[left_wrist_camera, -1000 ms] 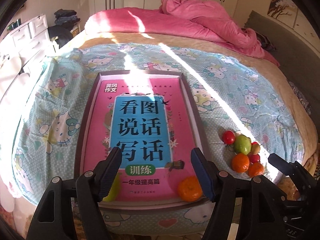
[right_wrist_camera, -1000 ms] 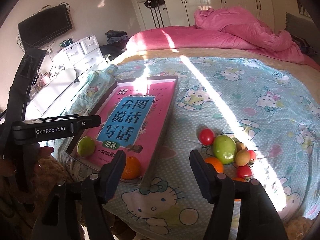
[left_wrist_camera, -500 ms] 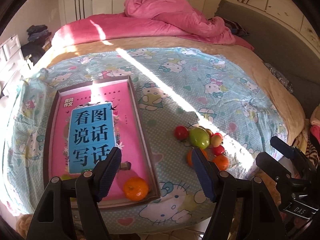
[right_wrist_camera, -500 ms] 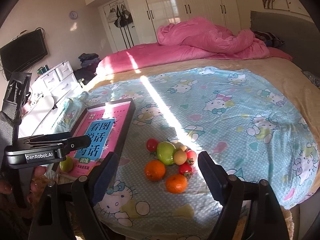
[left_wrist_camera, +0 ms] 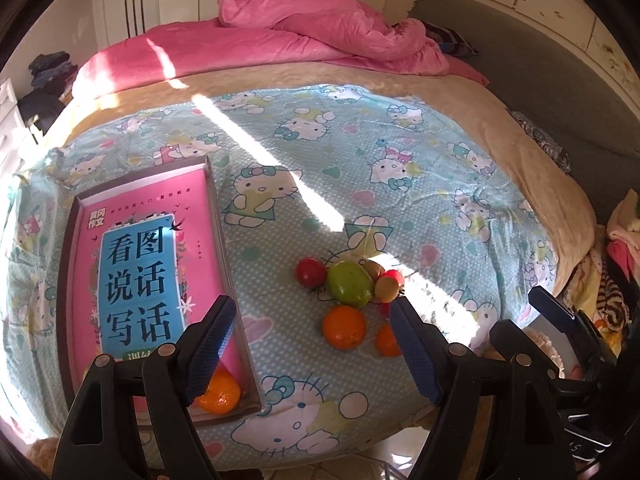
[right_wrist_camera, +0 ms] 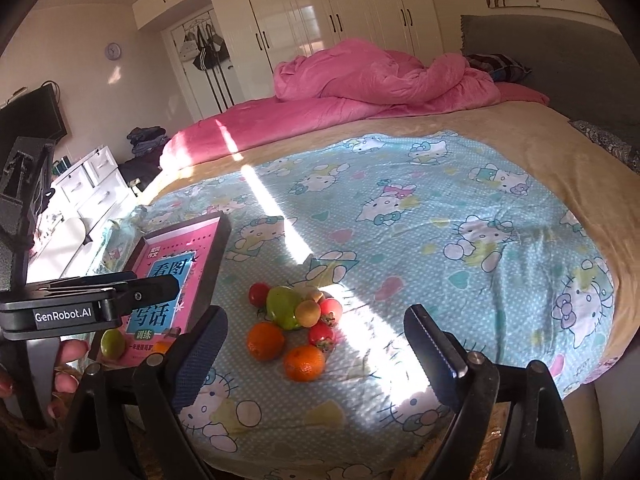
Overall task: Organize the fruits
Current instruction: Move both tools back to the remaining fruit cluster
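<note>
A pile of fruit lies on the cartoon-cat sheet: a green fruit (left_wrist_camera: pixel 350 284) (right_wrist_camera: pixel 282 307), a red tomato (left_wrist_camera: pixel 311 273) (right_wrist_camera: pixel 259 294), two oranges (left_wrist_camera: pixel 344 327) (right_wrist_camera: pixel 304 363) and small tan and red ones. To its left a brown tray (left_wrist_camera: pixel 212 200) (right_wrist_camera: pixel 218 240) holds a pink book, an orange (left_wrist_camera: pixel 222 396) and a small green fruit (right_wrist_camera: pixel 112 343). My left gripper (left_wrist_camera: pixel 312 320) hovers before the pile, its jaws opening with nothing between them. My right gripper (right_wrist_camera: pixel 316 320) also faces the pile, jaws opening and empty.
The bed's near edge runs just under both grippers. A crumpled pink duvet (left_wrist_camera: pixel 320 28) covers the far end. White drawers (right_wrist_camera: pixel 92 188) stand at the left and a grey headboard (left_wrist_camera: pixel 520 60) at the right. A hand (right_wrist_camera: pixel 68 360) holds the left gripper's body (right_wrist_camera: pixel 80 312).
Both views have swung right, from the tray to the fruit pile, which now sits between each pair of fingers. Both pairs of jaws have spread wider.
</note>
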Demonstrator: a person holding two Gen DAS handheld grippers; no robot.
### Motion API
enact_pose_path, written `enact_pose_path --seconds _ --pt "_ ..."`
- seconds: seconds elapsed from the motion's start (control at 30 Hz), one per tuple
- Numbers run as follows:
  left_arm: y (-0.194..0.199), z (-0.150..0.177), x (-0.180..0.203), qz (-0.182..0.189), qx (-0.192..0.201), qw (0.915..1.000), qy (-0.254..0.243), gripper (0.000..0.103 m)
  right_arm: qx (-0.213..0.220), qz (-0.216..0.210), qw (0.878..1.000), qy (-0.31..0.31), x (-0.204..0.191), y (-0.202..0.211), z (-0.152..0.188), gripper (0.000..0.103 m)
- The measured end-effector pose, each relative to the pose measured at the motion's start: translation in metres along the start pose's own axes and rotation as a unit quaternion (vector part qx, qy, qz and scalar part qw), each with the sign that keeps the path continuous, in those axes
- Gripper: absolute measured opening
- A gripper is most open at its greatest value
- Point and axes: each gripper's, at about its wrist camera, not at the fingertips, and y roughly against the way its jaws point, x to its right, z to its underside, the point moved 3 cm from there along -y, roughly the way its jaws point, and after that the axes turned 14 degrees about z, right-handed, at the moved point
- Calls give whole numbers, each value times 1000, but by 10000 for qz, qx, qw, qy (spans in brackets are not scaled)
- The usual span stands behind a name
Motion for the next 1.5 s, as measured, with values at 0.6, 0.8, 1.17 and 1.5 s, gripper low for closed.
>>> enact_pose_path --seconds 0.6,0.8,1.17,1.5 --pt "-31 0 11 66 -354 9991 -213 80 -373 142 9990 -222 24 -17 21 90" --pt "-48 7 13 74 -608 9975 -340 80 -592 171 9979 -219 30 -28 33 90" --pt "-78 22 7 117 -1051 9938 -350 80 -923 -59 9953 273 5 -49 51 90" --pt "-104 29 4 120 -1365 9899 -357 80 -1021 -193 9930 557 -12 -69 59 90"
